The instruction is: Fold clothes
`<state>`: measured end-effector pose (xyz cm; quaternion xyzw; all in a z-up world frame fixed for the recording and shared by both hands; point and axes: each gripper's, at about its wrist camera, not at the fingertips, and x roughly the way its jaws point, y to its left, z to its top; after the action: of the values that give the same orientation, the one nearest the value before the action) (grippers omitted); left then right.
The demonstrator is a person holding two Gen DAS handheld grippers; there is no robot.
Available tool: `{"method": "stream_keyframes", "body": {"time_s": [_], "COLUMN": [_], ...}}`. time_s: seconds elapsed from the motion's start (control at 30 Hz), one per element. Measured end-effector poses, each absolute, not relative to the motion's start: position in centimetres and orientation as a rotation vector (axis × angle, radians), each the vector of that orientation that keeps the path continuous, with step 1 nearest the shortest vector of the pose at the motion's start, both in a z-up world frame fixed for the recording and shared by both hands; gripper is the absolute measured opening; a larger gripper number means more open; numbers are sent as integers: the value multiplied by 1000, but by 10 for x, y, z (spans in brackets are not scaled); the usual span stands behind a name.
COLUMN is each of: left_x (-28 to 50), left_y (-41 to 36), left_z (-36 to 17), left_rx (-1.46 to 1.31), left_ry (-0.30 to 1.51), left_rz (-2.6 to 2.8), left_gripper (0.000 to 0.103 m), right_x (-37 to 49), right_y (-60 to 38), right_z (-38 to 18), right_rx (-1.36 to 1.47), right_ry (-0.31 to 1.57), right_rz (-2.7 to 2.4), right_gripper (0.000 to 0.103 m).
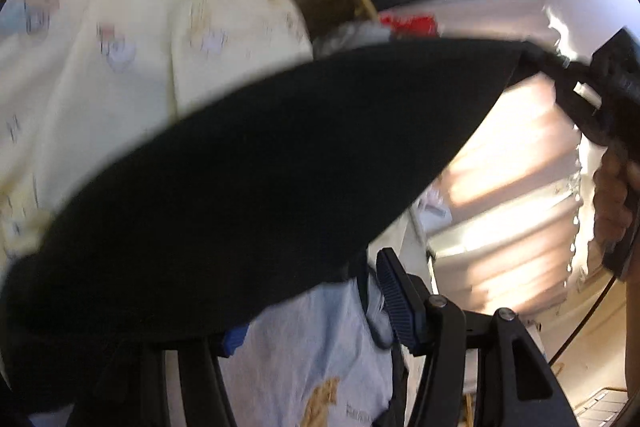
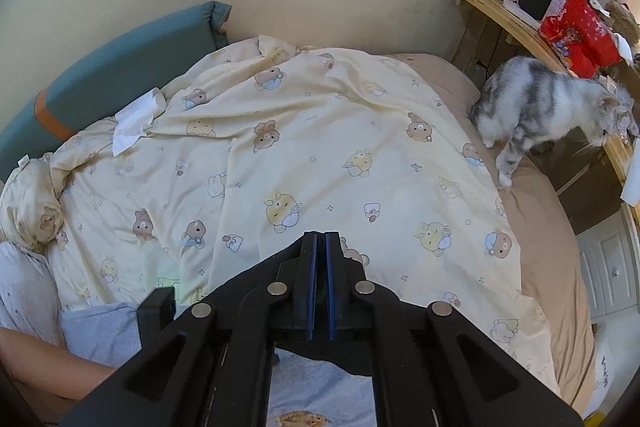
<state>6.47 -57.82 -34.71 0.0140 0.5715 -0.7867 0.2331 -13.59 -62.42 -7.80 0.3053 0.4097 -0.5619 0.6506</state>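
We find the right gripper [image 2: 321, 235] clenched, its 2 blue pads nearly touching; a dark sliver sits between them, and the left wrist view shows this gripper [image 1: 576, 83] pinching 1 corner of the black garment [image 1: 248, 187]. The left gripper's [image 1: 312, 311] grip we cannot tell: 1 finger [image 1: 396, 303] shows, the other is hidden under the cloth. The garment hangs stretched between both, above the yellow bear-print duvet [image 2: 320, 147]. A grey cat [image 2: 540, 107] stands at the duvet's right edge.
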Motion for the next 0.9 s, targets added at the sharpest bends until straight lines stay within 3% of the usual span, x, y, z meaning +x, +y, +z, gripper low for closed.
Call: {"method": "stream_keyframes", "body": {"time_s": [0.03,0.1,0.27,0.47,0.67,0.9], "left_x": [65,64,84,125,177,189], "left_y": [-577,-573,-574,-600,-628,-620], "left_z": [-341,-329,-312,-290,-270,-306], "left_rx": [32,93,132,11,-116,4], "left_ry": [1552,1464,1410,1543,1557,1629], "left_rz": [-2185,-2232,-2279,-2291,-2267,-2179], "left_gripper": [54,4,3,3,3,3], "right_x": [-137,-140,-150,-154,-153,-151], "right_y": [-624,-625,-629,-629,-619,-607], "right_z": [-79,-80,-88,-100,-111,-124], "right_rx": [693,695,688,684,711,741], "right_ry": [934,937,984,1011,994,973], "right_rz": [-1282,-1295,-1313,-1309,-1275,-1234], "right_gripper": [4,4,4,4,4,4]}}
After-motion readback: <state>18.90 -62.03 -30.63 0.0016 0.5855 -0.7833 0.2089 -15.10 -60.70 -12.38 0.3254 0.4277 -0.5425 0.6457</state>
